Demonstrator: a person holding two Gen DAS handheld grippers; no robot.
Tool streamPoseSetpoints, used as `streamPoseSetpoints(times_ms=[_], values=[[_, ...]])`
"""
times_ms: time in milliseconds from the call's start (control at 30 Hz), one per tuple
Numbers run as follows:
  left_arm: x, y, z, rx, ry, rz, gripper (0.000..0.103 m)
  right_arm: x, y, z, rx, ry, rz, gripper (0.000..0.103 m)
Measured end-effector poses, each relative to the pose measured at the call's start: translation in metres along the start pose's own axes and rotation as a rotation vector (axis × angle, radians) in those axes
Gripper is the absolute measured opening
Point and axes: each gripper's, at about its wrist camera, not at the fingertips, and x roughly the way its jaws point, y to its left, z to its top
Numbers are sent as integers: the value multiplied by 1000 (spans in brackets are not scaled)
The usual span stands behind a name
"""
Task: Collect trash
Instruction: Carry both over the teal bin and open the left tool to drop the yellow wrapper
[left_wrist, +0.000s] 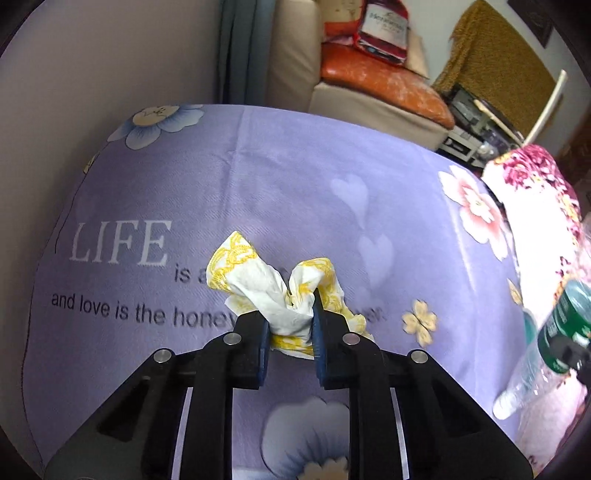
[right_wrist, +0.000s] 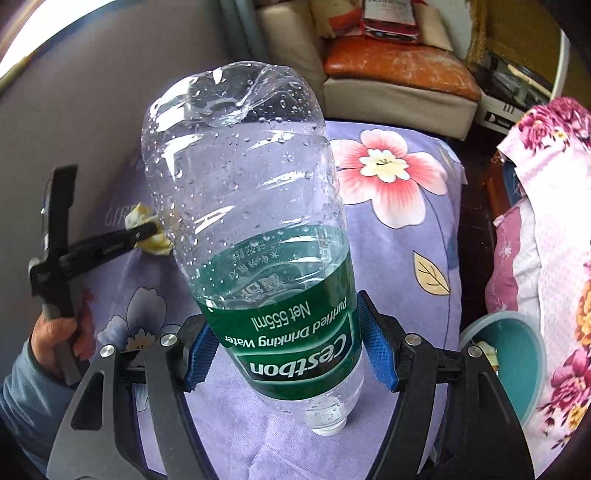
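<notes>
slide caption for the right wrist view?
Right gripper clamps an inverted clear plastic water bottle with green label above the purple floral cloth.

Black claw (left_wrist: 290, 325), blue pads (right_wrist: 201, 354)

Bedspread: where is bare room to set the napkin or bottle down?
Bare bedspread lies beyond the napkin, up to the far edge, between the blue flower and the pink one. The right side is crowded: floral quilt, bottle, teal bin.

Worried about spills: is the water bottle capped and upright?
Capped, but upside down: the bottle in the right claw points its white cap downward, label inverted.
</notes>
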Motion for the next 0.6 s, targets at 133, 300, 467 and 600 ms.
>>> streamPoseSetpoints(times_ms=[133,300,467,600], values=[[-19,-26,-17,73,5,-45,20,-15,-20,-15,57,-30,15,66],[-34,-73,-33,161,6,-95,20,-36,-44,-28,140,-100,-4,66],[-44,-132,-49,220,14,-163,20,-65,-91,-54,292,-188,-38,66],[-46,-187,-63,291,19,-205,20,-89,-143,-82,438,-251,-72,66]])
